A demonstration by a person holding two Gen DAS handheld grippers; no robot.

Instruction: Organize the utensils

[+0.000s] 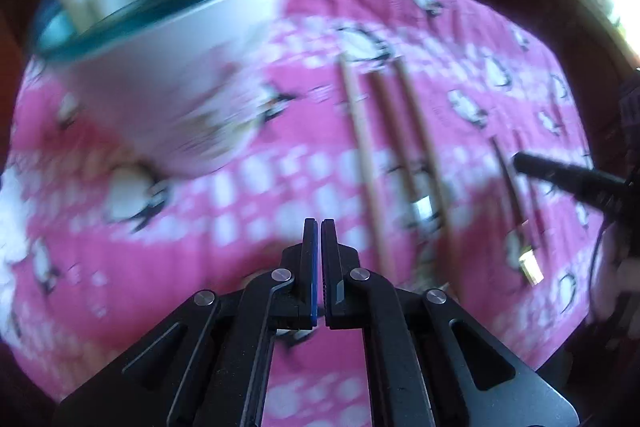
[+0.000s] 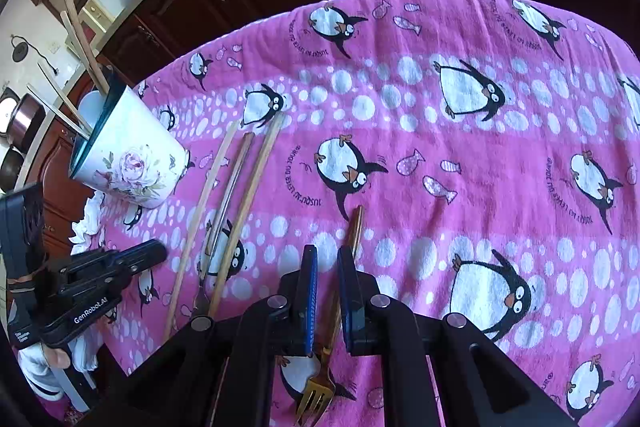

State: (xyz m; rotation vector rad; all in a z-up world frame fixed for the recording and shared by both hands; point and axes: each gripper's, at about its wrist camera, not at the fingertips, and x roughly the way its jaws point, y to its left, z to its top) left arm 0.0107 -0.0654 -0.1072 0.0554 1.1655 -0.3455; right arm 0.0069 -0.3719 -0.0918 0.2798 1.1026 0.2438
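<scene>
Right gripper (image 2: pixel 327 259) sits low over the gold fork (image 2: pixel 340 311), fingers parted, one on each side of the handle and not yet pinching it. Fork lies flat on the pink penguin cloth (image 2: pixel 460 155) covering the table, tines toward the camera, handle pointing away. Straddling the handle like this looks like the setup for a pinch and lift.

Left gripper (image 1: pixel 319 227) has its fingers pressed together with nothing between them. It hovers above the cloth; its view is motion-blurred, so fine detail there is unreliable. It is also seen from the right wrist view at lower left, pointing toward the loose utensils.

Floral utensil cup (image 2: pixel 132 155) stands at the left of the table with several wooden sticks (image 2: pixel 82 39) already poking out of its teal rim, so it is likely the collection spot. Just right of the cup, three long pieces lie side by side on the cloth: a wooden stick (image 2: pixel 200 211), a metal-shafted utensil (image 2: pixel 228 195) and a second wooden piece (image 2: pixel 252 195). Their working ends are hidden behind the right gripper body, so type can't be told.

Judgement: partway through, with four items left on the table. Fork handle is thin and flat on soft cloth, so the pinch may slip or snag fabric.
</scene>
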